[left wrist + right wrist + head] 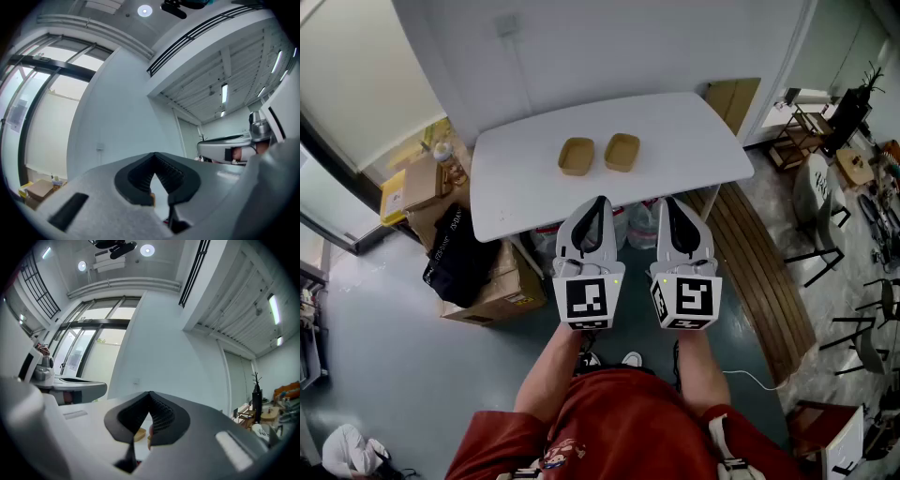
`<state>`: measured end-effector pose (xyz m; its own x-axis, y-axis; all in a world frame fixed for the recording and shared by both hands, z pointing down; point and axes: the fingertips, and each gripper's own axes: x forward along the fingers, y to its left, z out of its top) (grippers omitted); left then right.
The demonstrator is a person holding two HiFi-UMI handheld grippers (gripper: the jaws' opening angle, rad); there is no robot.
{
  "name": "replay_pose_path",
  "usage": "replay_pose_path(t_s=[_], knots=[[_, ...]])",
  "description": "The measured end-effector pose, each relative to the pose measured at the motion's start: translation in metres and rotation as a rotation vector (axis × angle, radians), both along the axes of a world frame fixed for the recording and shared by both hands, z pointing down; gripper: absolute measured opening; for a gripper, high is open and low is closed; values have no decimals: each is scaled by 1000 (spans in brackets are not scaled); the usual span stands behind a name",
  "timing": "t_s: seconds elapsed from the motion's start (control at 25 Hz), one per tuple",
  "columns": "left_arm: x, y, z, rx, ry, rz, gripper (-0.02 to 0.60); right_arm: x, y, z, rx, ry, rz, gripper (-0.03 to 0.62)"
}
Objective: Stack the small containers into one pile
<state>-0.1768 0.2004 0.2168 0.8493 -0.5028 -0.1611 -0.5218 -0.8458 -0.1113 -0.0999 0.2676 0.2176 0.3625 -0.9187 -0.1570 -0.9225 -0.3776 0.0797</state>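
Two small tan containers sit side by side on the white table (694,141) in the head view: the left container (577,156) and the right container (622,152), both upright and empty. My left gripper (600,201) and right gripper (666,202) hover side by side in front of the table's near edge, short of the containers. Both are shut with nothing between the jaws. In the right gripper view a sliver of a tan container (138,433) shows past the shut jaws. The left gripper view points up at wall and ceiling, with the right gripper's body (229,145) at its right.
Cardboard boxes (492,286) and a black bag (455,255) sit on the floor left of the table. More boxes (411,187) and a bottle stand farther left. A wooden bench (769,281) runs along the right, with chairs (839,239) beyond. Plastic bags lie under the table.
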Motion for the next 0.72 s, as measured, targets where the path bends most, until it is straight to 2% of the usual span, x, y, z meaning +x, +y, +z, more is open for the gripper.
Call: replay_pose_path(t_s=[0.72], knots=[[23, 8, 10, -5, -16, -15, 2, 26, 10, 13, 17, -46, -5, 0]])
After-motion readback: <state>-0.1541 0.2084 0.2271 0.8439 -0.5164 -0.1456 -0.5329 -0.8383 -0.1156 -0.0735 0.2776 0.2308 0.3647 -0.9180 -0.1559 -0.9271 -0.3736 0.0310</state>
